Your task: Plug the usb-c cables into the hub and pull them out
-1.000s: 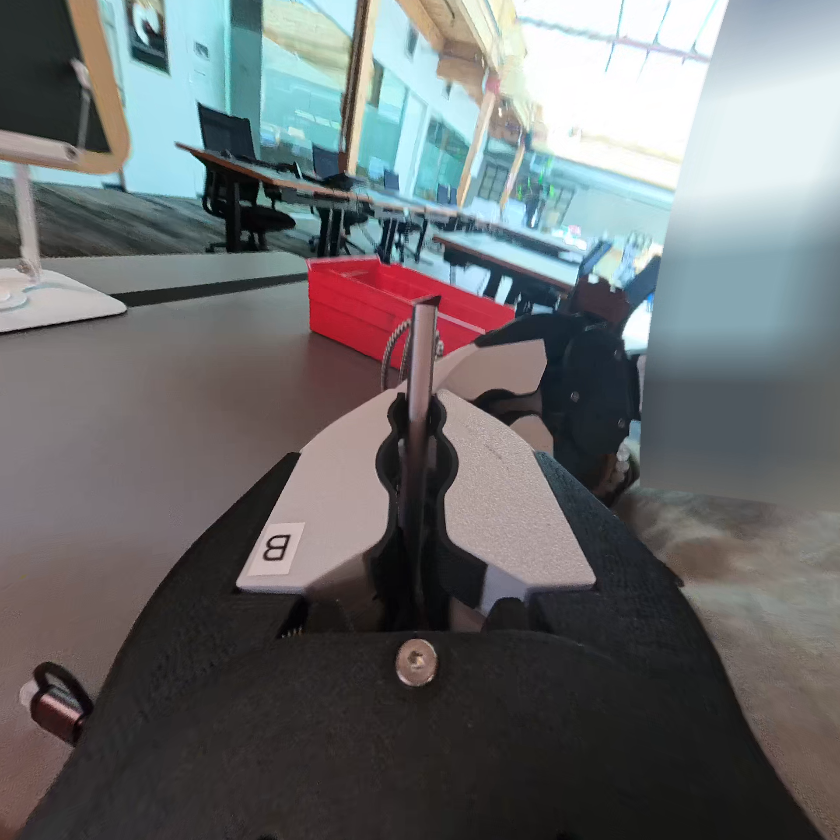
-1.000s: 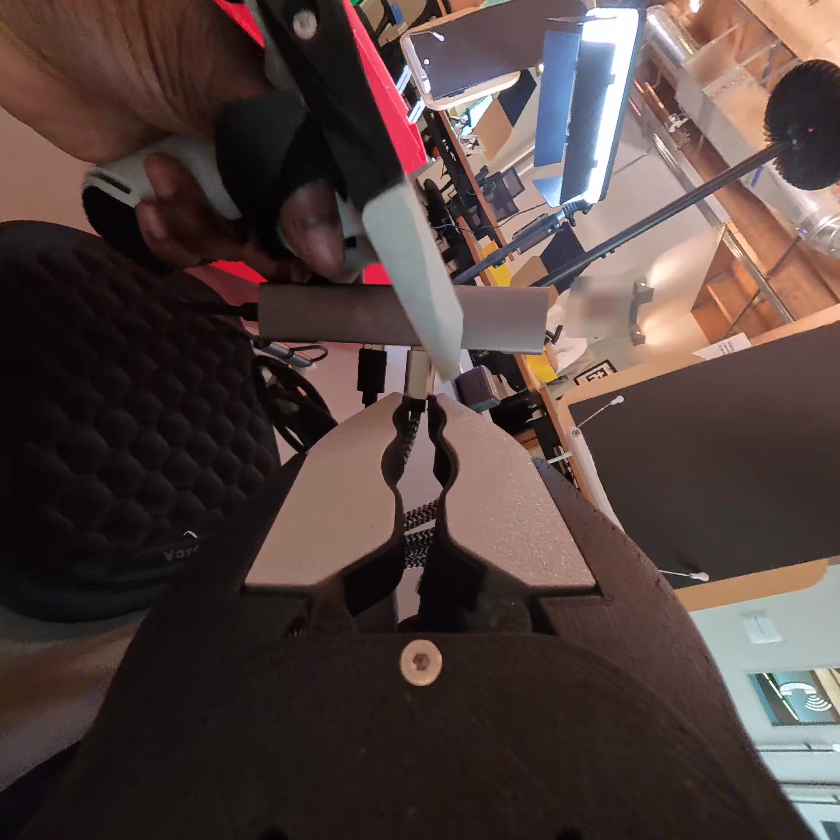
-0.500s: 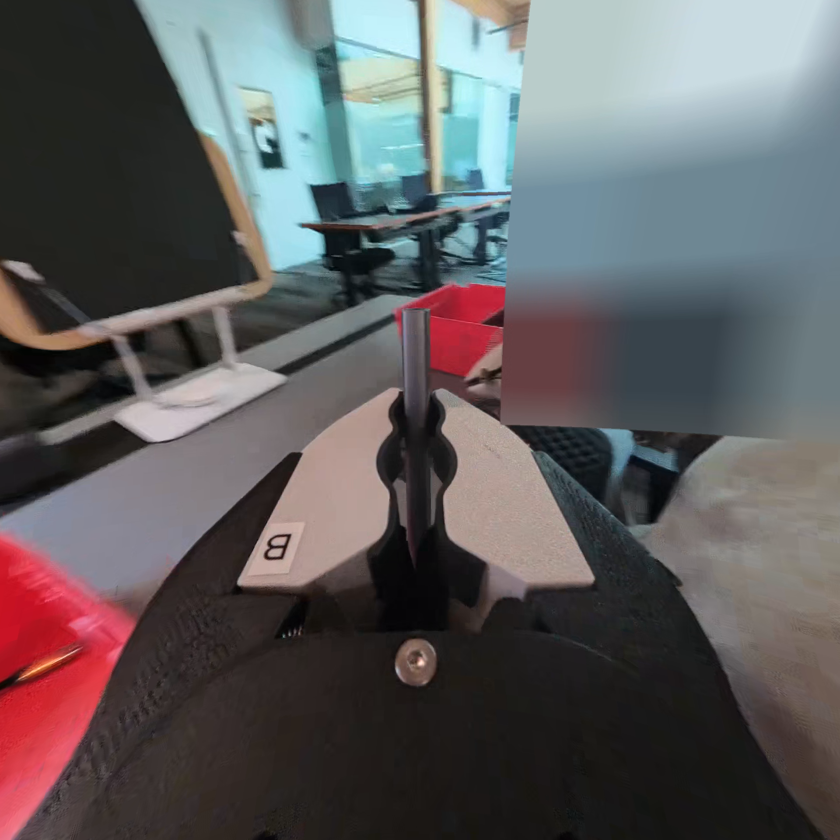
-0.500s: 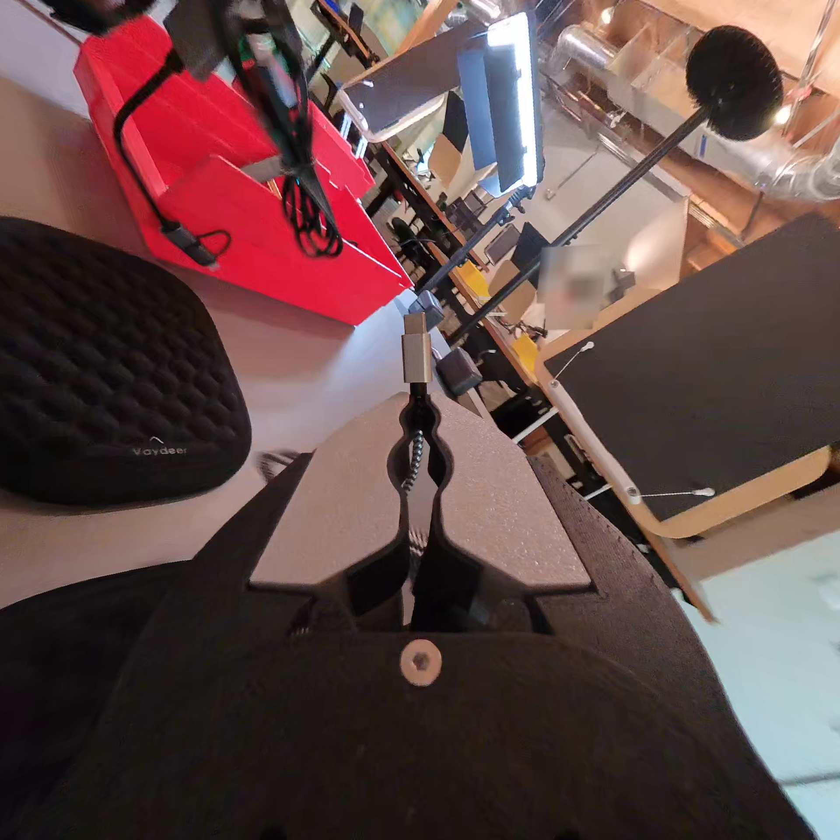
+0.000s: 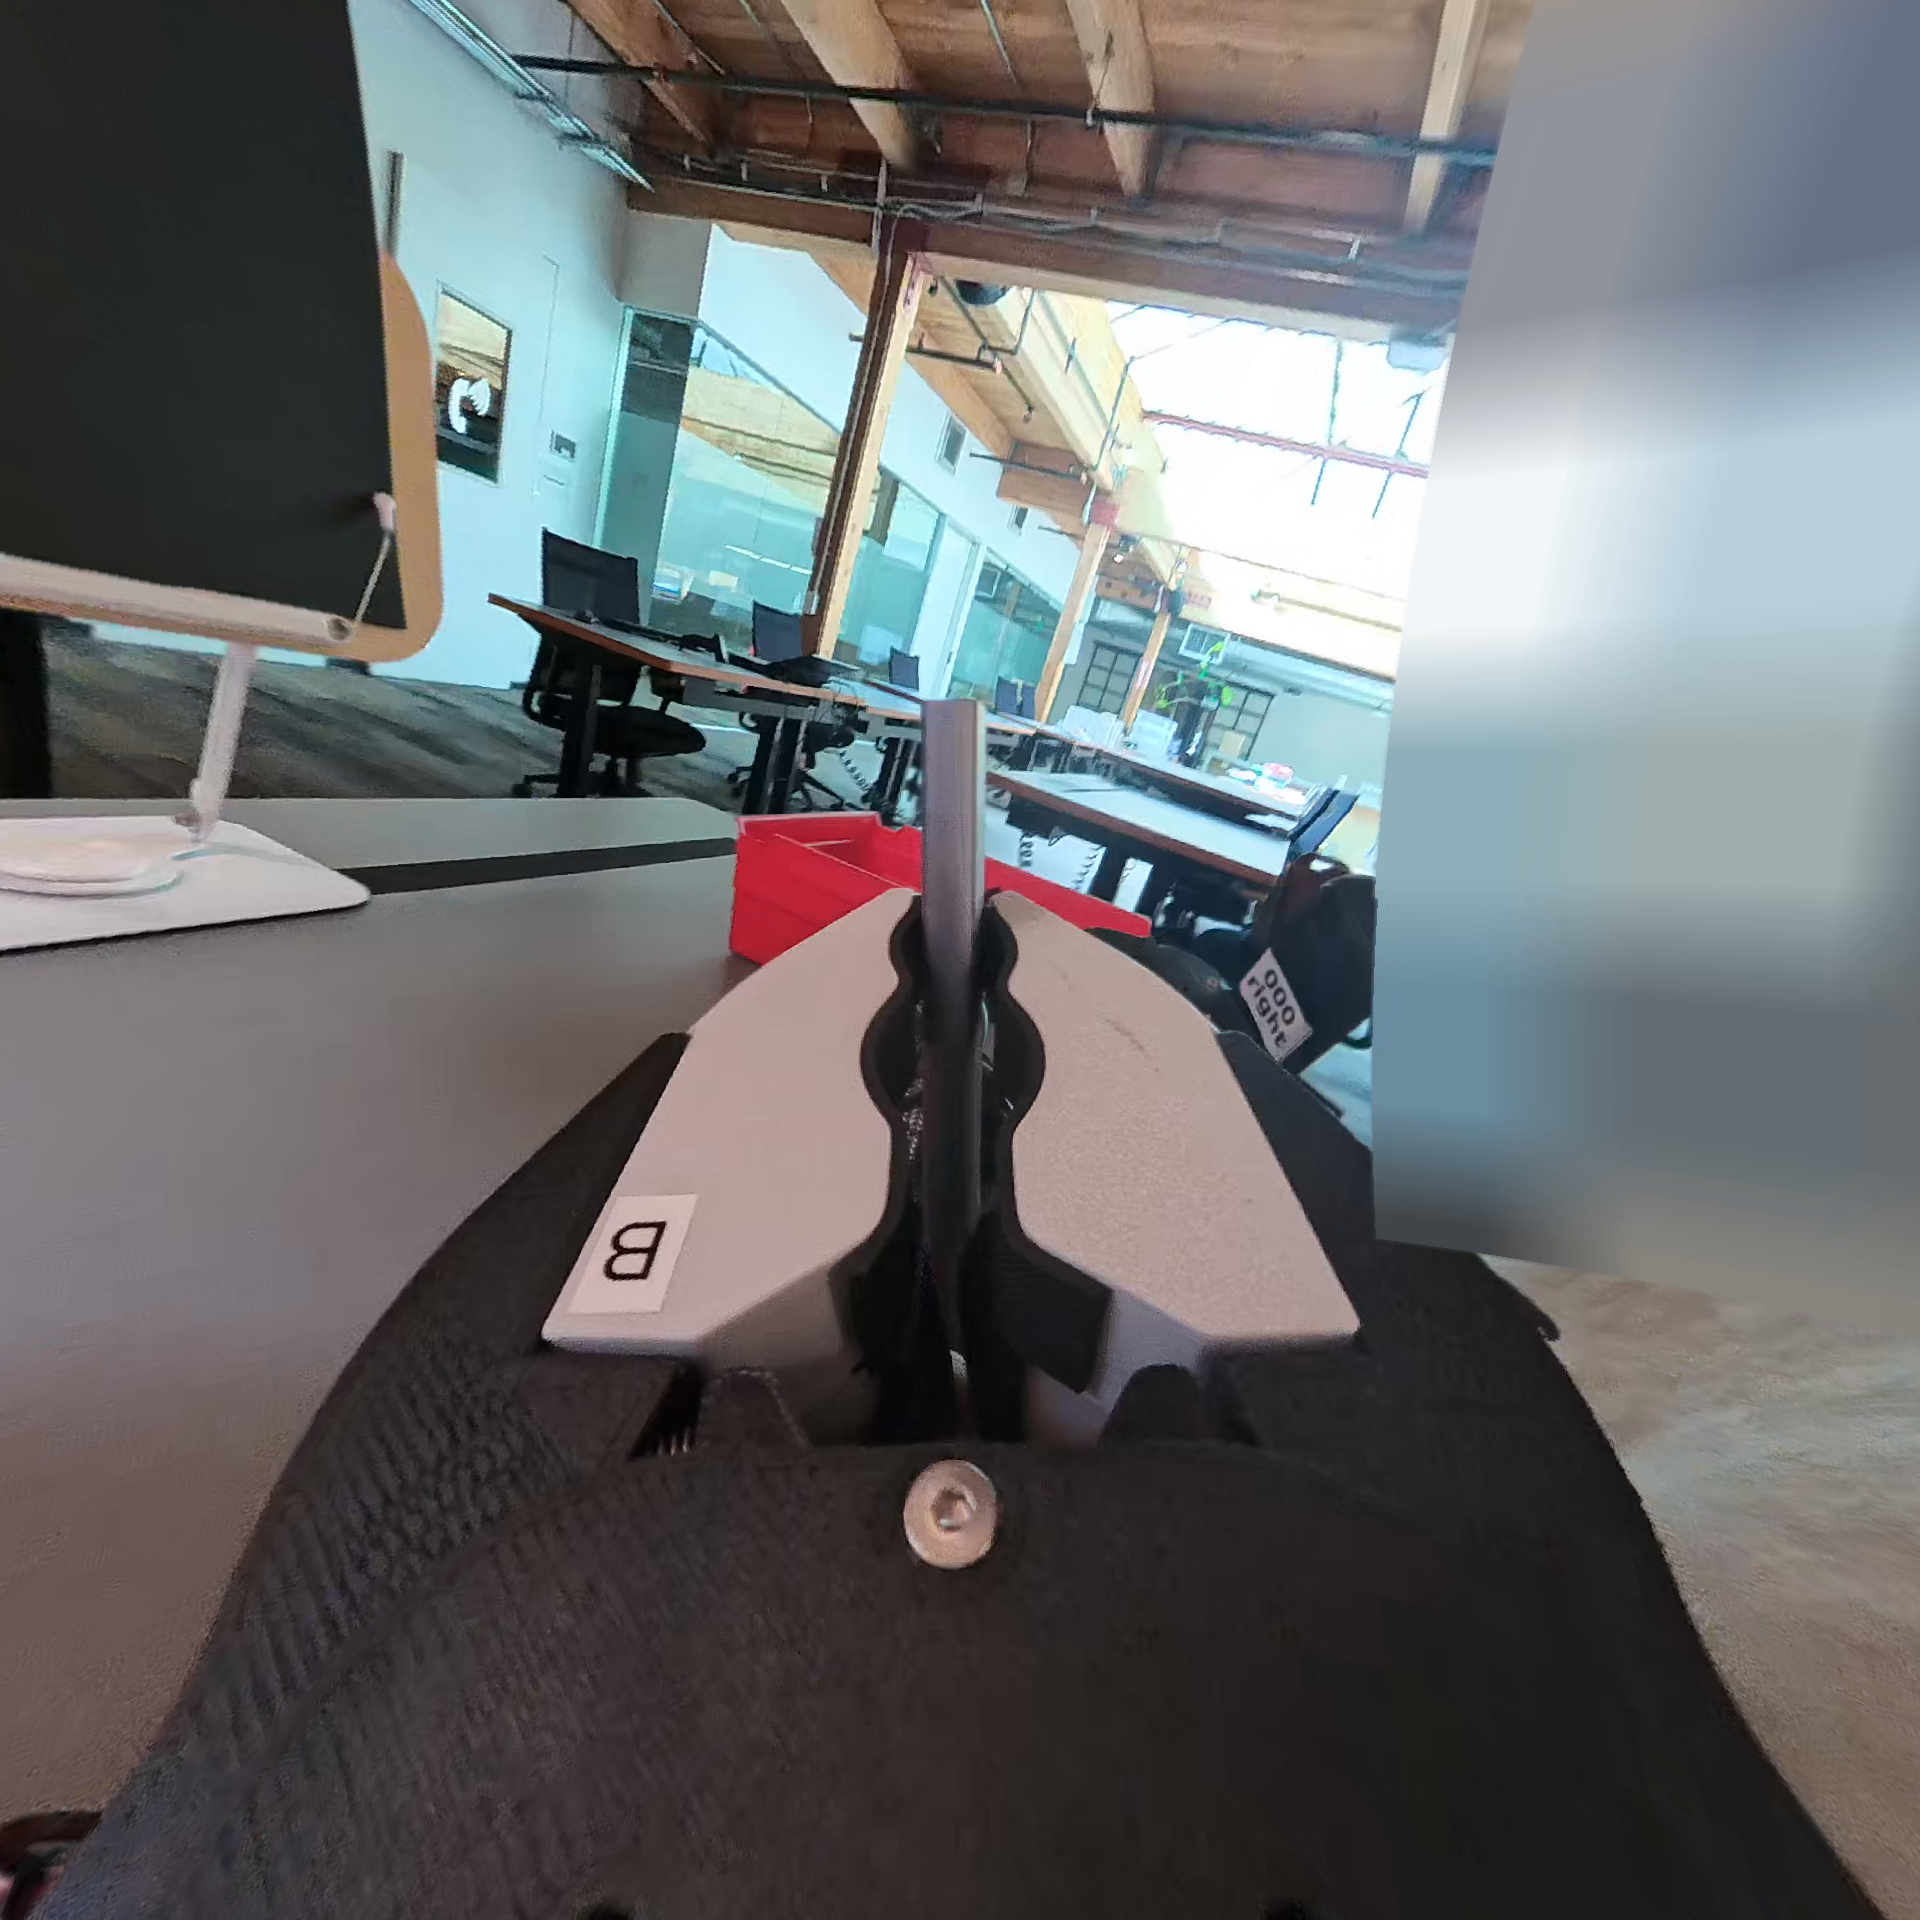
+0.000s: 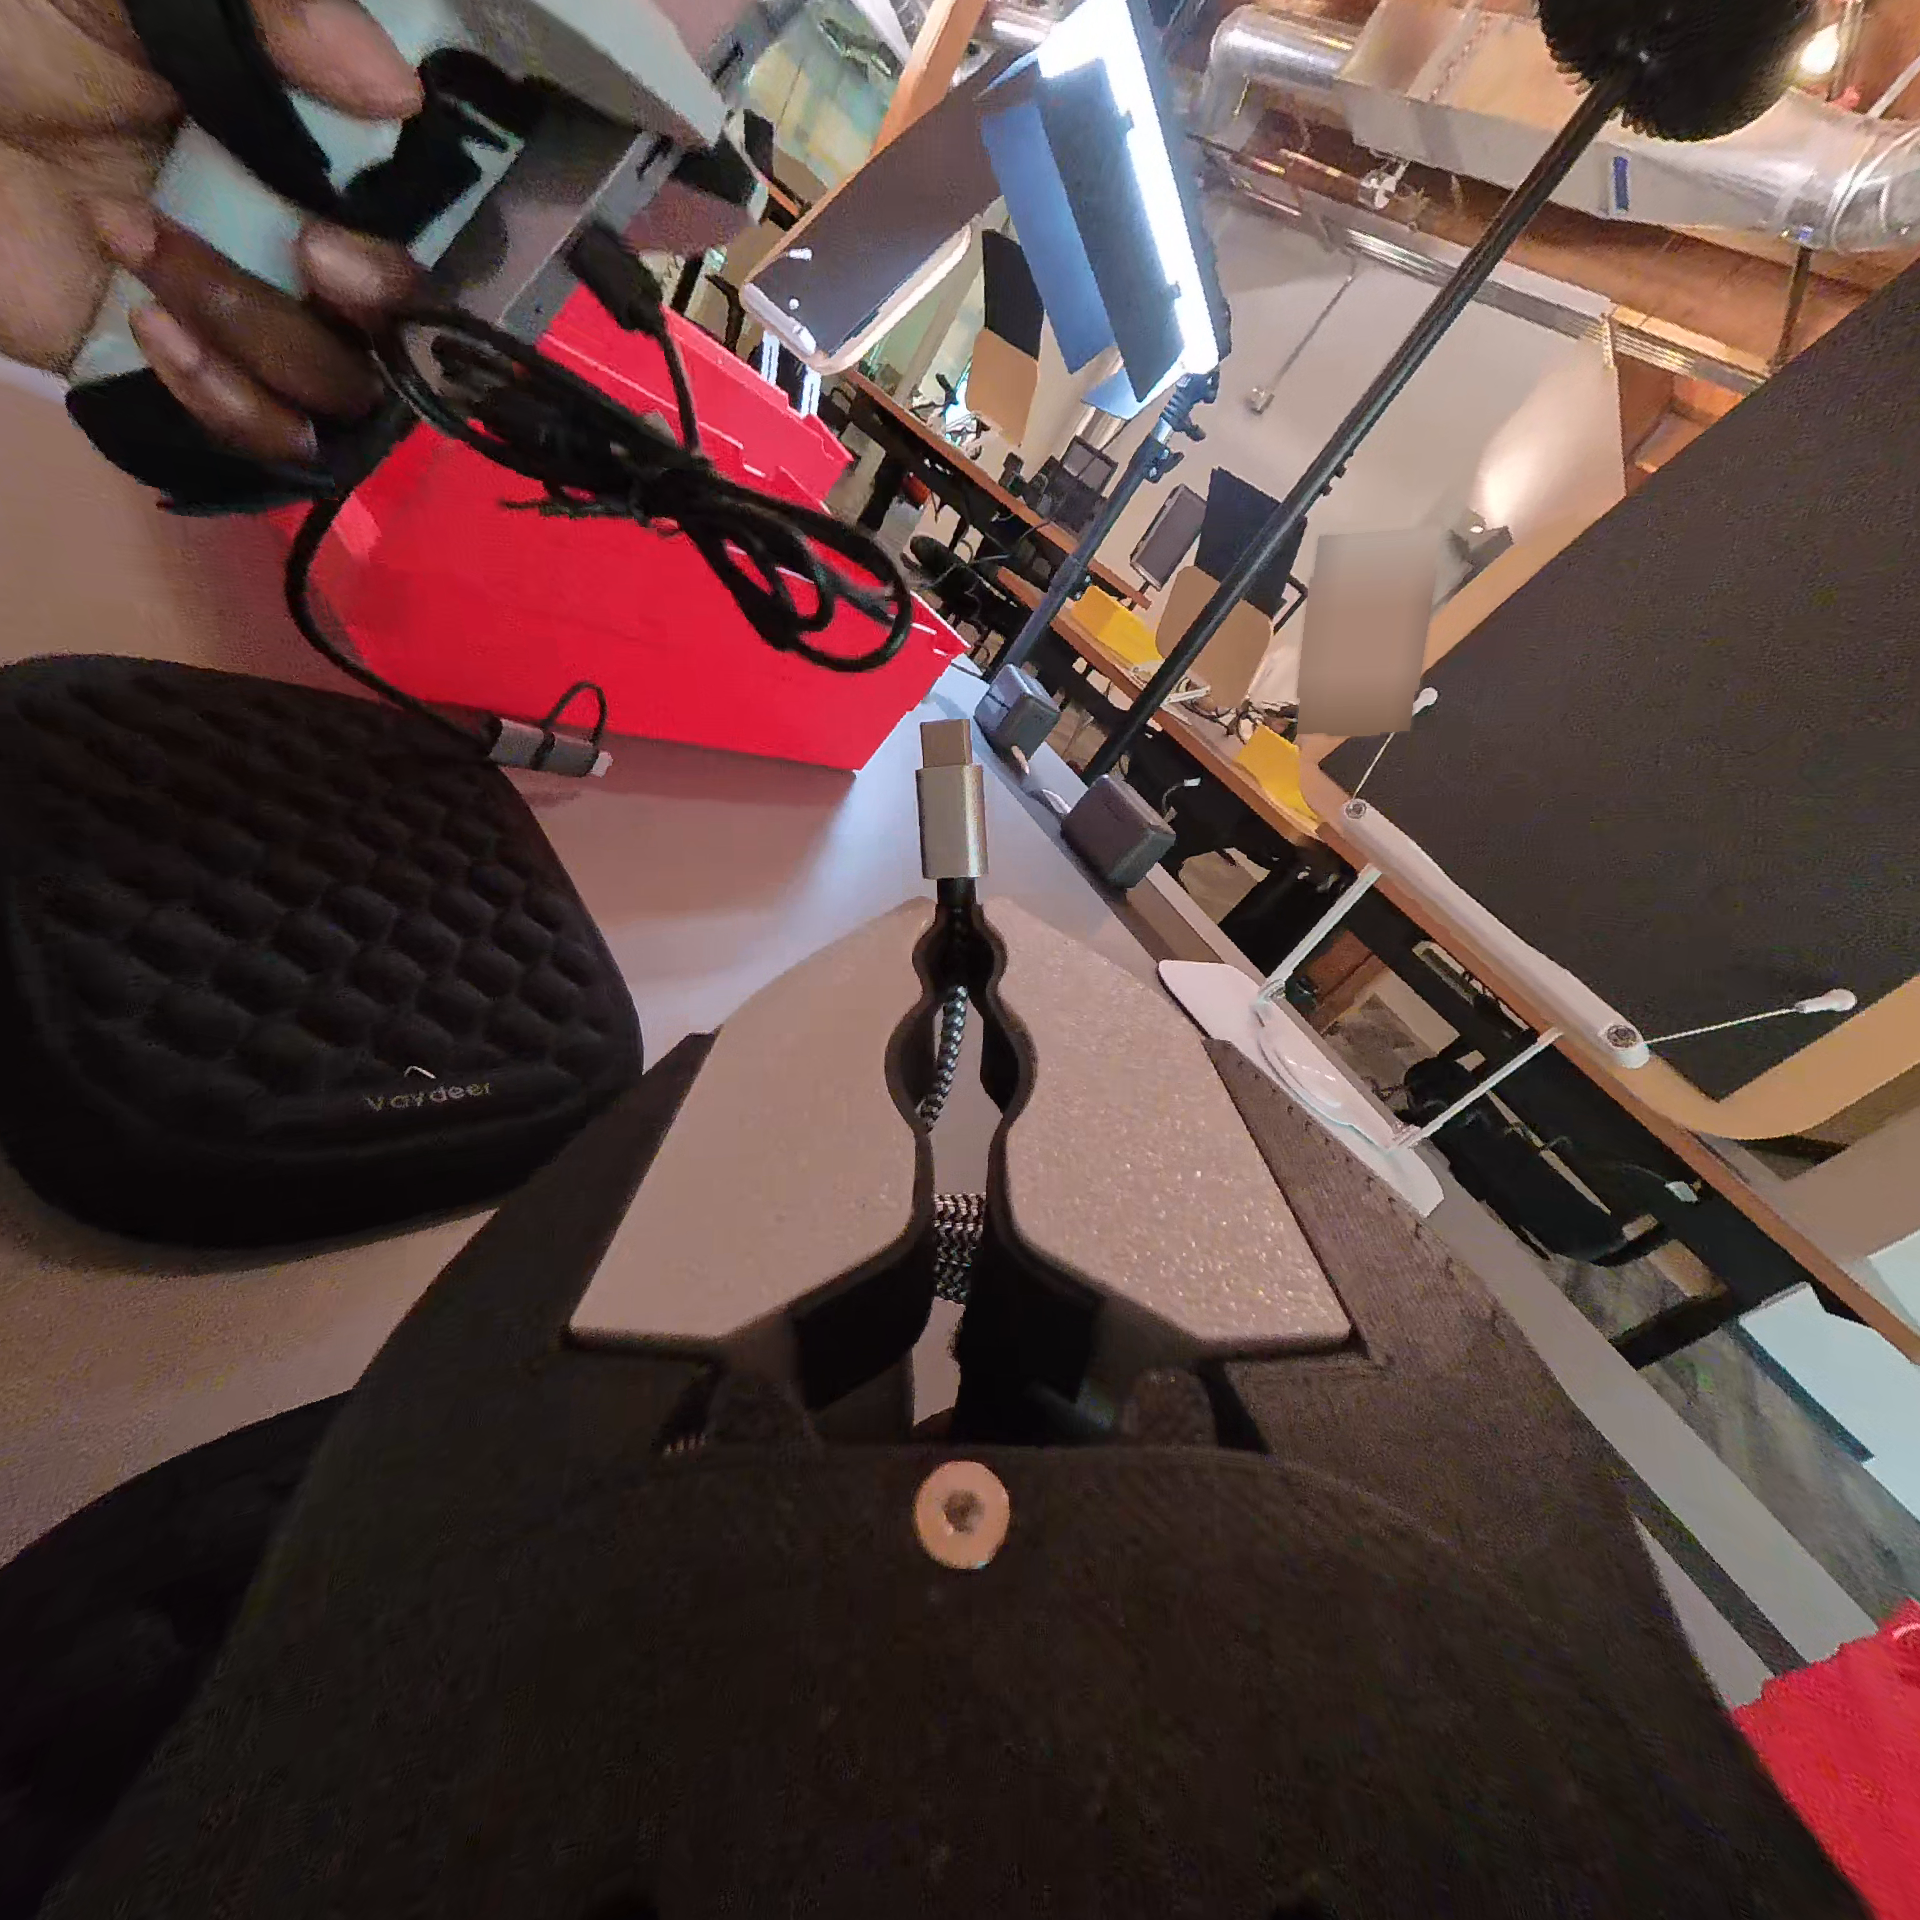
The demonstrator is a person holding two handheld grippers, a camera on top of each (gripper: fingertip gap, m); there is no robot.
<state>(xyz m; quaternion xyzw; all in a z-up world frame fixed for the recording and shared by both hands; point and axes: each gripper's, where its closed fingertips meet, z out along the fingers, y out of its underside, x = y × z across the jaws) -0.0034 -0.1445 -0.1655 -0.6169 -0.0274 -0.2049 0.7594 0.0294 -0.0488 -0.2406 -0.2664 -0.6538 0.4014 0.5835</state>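
Gripping the slim grey metal hub edge-on, my left gripper has its jaws closed on the bar, which stands upright out of the tips. In the right wrist view the same hub shows blurred at upper left, with a black cable plugged into it and a tangled bundle of black cords hanging below; one cord ends in a small grey adapter plug touching the surface.

My right gripper has its jaws closed on a black-and-white braided usb-c cable. Its silver connector sticks up past the tips, bare and well apart from the hub.

A red plastic bin sits toward the far edge of the surface, also seen behind my left jaws. A black quilted padded cushion lies on the near left part. A white stand base carrying a dark wood-edged panel rests at the left edge.
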